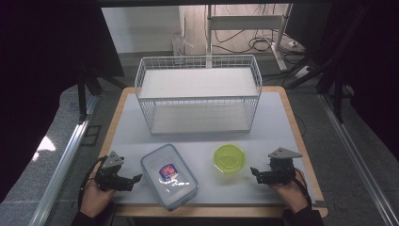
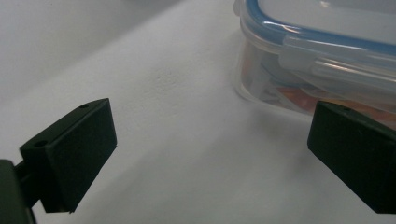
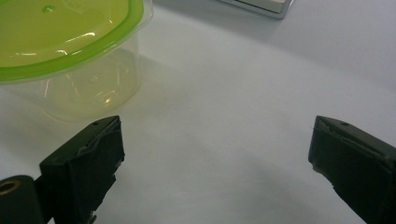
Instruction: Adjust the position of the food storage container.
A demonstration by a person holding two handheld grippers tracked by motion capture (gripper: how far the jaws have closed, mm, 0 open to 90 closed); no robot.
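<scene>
1. Progress, as I judge it: nothing started yet. The work in hand looks like loading the two food boxes into the rack; both sit on the table, untouched, at the near edge.
2. Left gripper: jaws wide apart, empty, resting at the near-left corner, tips aimed at the clear rectangular plastic box with blue-rimmed snap lid. Just beside it, not touching.
3. Right gripper: jaws also spread, nothing held, low over the table just right of the round clear tub with lime-green lid. Near, small gap.
4. Rect. box lies left of the green tub, turned at an angle; the two are apart.
5. Beyond the tub: white wire two-tier rack, both shelves bare as far as I can see. So all placing is left: grab, lift, carry fwd, set down, x2.
6. View diffs: left gripper view gives the box side wall, with reddish-orange contents seen through the plastic and the lid's clip flap; the high view gives just its lid w/ a red-blue label.
7. Right gripper view gives the tub from the side: transparent wall, looks empty, lid overhangs; rack base corner at top. High view gives overall layout + white table.
</scene>
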